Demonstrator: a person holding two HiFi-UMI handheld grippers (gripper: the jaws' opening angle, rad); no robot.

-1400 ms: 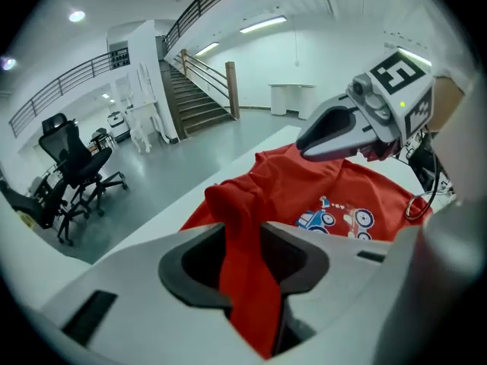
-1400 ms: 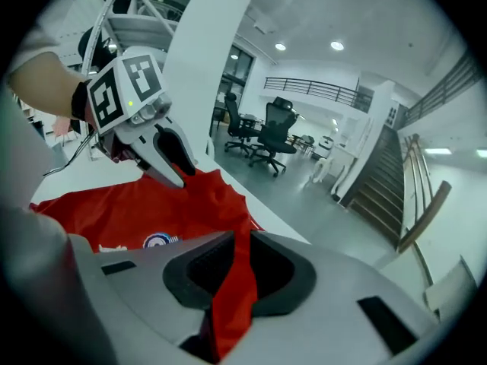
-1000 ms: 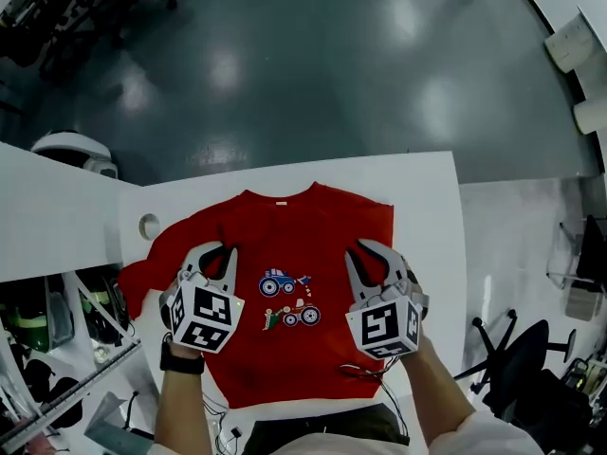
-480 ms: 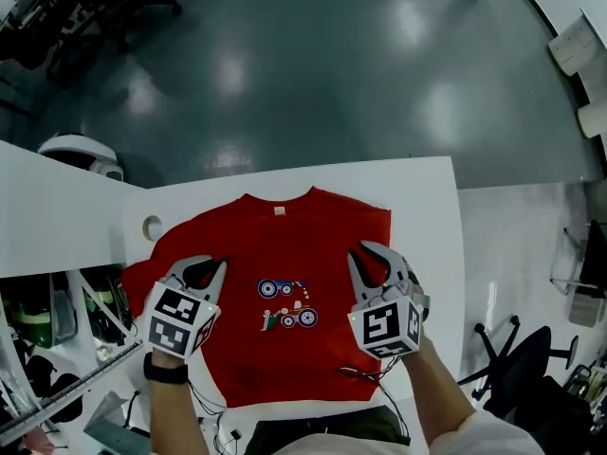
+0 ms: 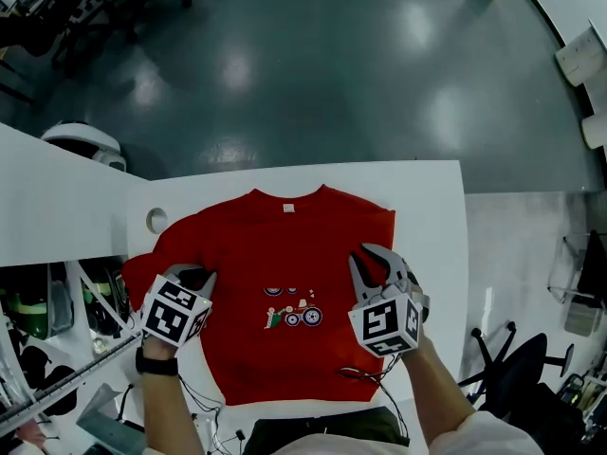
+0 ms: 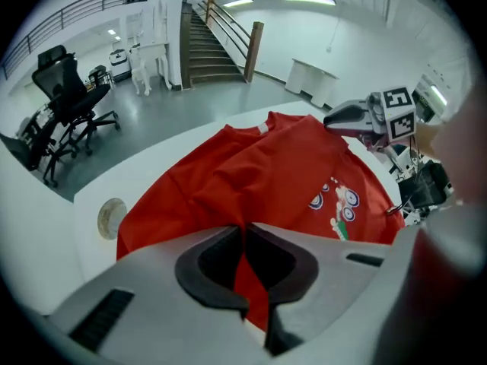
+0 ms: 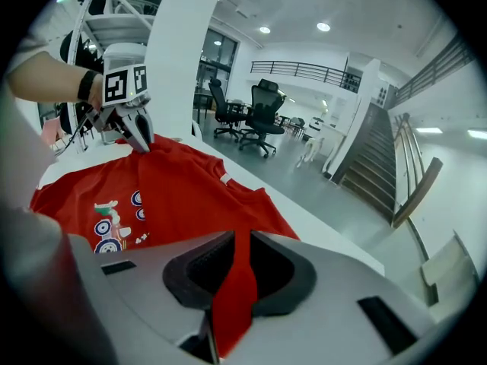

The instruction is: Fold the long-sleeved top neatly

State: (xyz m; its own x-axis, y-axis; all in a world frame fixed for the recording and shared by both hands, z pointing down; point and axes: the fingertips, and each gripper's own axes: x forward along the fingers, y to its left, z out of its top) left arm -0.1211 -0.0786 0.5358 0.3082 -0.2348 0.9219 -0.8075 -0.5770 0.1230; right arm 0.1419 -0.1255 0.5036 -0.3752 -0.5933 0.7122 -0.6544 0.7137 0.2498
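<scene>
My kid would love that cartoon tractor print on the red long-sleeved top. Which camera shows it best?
The head view: it looks down on the cartoon tractor print, upright and mid-picture. The left gripper view shows it slanted at the right; the right gripper view shows it small at the left.

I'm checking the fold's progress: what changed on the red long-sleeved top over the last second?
The left gripper, shut on the red long-sleeved top, slid left toward its sleeve, dragging fabric over most of the blue tractor print. The right gripper stayed clamped on the top's right side.
</scene>
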